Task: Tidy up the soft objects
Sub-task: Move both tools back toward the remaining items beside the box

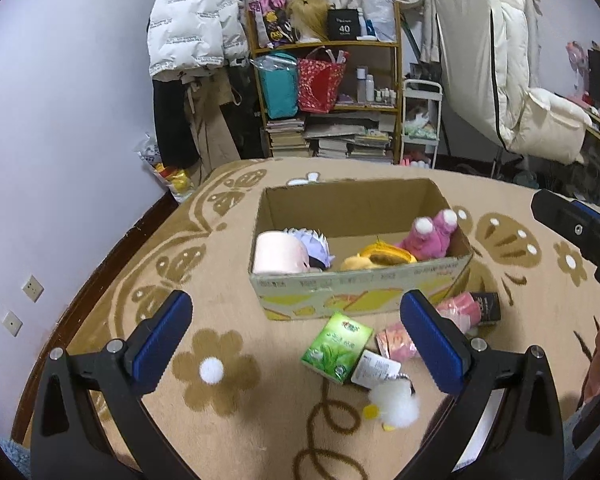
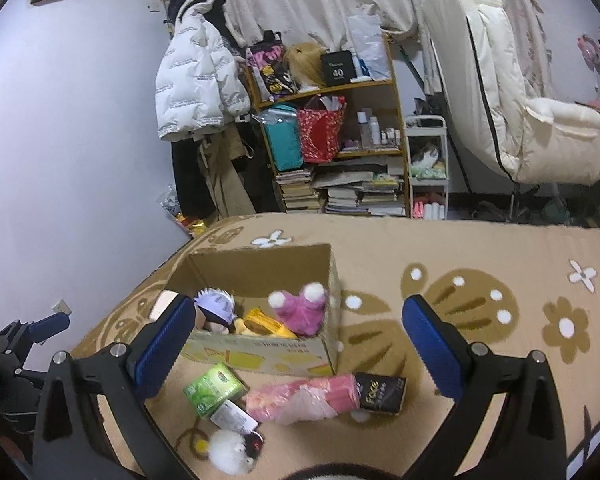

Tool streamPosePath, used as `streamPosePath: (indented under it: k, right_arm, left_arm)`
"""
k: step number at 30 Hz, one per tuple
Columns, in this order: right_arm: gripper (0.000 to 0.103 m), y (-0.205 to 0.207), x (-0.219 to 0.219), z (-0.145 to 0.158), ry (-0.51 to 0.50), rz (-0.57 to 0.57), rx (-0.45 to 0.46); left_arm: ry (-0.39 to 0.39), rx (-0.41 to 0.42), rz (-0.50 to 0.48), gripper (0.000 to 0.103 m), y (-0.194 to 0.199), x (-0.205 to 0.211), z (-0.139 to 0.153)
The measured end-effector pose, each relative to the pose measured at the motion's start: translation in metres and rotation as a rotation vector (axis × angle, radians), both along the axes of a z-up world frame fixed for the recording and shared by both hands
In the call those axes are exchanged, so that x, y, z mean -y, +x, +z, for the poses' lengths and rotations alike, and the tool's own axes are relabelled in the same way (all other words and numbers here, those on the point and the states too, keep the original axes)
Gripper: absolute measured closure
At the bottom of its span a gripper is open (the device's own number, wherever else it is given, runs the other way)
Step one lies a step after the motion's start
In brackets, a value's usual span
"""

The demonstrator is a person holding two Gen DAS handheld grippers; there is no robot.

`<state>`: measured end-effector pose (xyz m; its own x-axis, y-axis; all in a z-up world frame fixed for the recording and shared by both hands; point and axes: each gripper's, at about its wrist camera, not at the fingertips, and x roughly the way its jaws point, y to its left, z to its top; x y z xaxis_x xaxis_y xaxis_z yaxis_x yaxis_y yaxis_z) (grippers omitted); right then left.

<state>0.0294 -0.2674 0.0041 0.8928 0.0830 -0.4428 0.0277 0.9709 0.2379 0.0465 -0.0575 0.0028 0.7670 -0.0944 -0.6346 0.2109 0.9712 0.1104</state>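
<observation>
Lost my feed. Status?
Both jaws open, empty. Box holds four soft toys; fluffy white toy, tissue packs wait on blanket. Nothing blocking.

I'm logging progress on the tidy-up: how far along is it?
Partly done. The box already holds a pink plush, a yellow plush and a doll. Both hand-held grippers, left and right, are open and empty. The white pom-pom and pink pack remain outside.

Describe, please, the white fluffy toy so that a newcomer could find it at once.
Start at the cardboard box on the bed. In front of it lie a green pack and a pink pack; nearest the camera lies the fluffy toy. It alone is white and furry, with a yellow bit.
</observation>
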Motion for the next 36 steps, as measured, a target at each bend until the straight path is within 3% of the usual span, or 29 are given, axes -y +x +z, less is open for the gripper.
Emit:
streamPosePath:
  k: [8, 12, 22, 36]
  right_arm:
    - [0.000, 0.001, 0.014, -0.032, 0.080, -0.010, -0.060]
    - [0.000, 0.005, 0.014, -0.046, 0.094, -0.011, -0.097]
    - [0.000, 0.020, 0.016, -0.073, 0.098, -0.020, -0.184]
    - [0.000, 0.043, 0.027, -0.110, 0.089, -0.054, -0.303]
  left_arm:
    - [-0.040, -0.091, -0.036, 0.000, 0.000, 0.003, -0.020]
    - [-0.020, -0.123, -0.037, 0.000, 0.003, 0.006, -0.033]
    - [-0.037, -0.254, -0.037, 0.000, 0.012, 0.011, -0.070]
    - [-0.049, -0.362, -0.058, 0.001, 0.019, 0.020, -0.101]
